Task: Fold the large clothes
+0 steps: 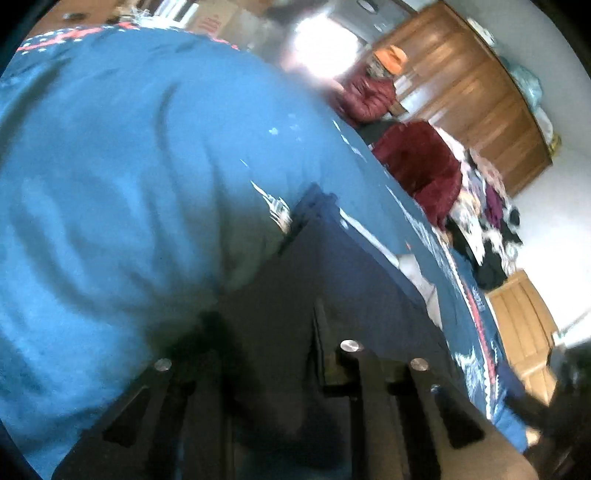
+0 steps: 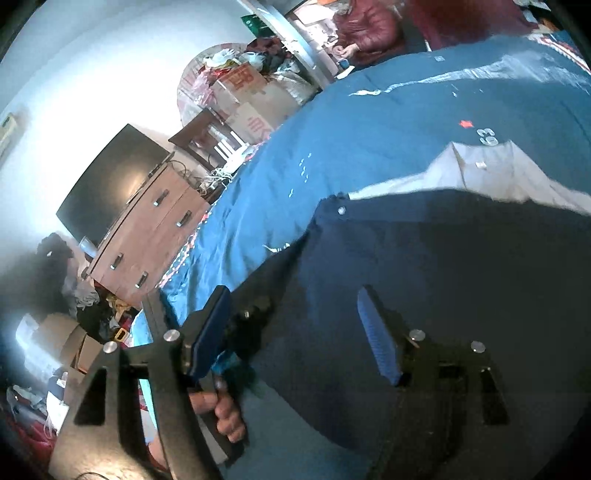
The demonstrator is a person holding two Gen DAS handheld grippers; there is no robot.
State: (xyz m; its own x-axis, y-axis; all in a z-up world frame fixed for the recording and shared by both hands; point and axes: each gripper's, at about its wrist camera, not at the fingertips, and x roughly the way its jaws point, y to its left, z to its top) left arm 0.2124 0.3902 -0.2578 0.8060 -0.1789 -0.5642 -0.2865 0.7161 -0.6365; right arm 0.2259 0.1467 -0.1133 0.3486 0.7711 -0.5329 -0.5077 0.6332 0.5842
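Dark navy garment point(image 2: 461, 277) at 3 o'clock on blue bedspread point(image 2: 332, 147); right gripper point(image 2: 295, 332) jaws wide, left gripper point(image 1: 273, 369) jaws' state cannot be told; risk: the fold slipping loose if unpinched.

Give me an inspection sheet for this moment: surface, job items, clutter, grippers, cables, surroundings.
Surface: blue patterned bedspread.
Job's things: dark navy garment spread over the bedspread, pale lining showing at its far edge.
Clutter: pile of mixed clothes; cardboard boxes; maroon padded item.
Grippers: left gripper low over the navy garment, view blurred, state unclear; right gripper open above the garment, jaws apart, nothing between them.
Cables: tangle of white cords beside the dresser.
Surroundings: wooden dresser, dark television, wooden wardrobe, seated person in a maroon jacket.
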